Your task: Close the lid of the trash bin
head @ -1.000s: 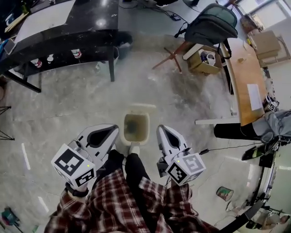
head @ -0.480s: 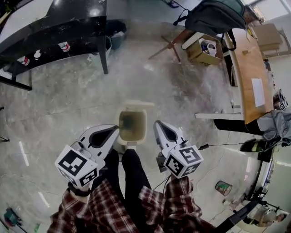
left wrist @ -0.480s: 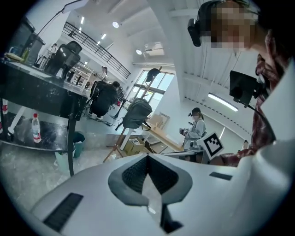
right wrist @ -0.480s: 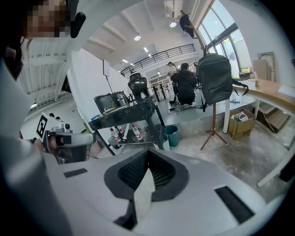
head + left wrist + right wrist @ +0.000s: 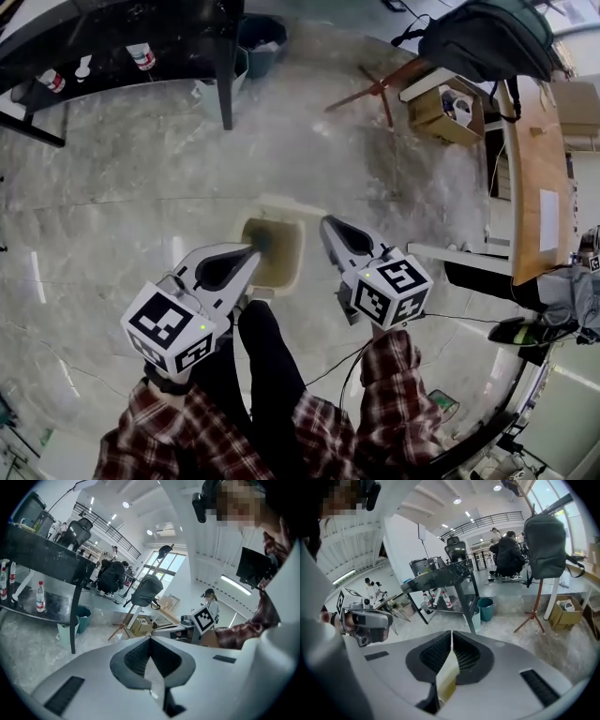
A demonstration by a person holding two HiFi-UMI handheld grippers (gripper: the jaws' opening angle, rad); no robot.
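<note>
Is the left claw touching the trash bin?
Cannot tell. In the head view the left gripper overlaps the trash bin rim, but looking down hides any gap in height.

Trash bin: left rim is covered by the left tool, near side is hidden under the person's leg. Lid shows as only 1 thin pale strip at the far rim, so its angle can't be told. In the right gripper view there's a beige sliver in the gap behind the jaw tips, too little of it to identify. Black desk and backpack are cut off by the top edge. Bottles under the desk: labels too small to read.
</note>
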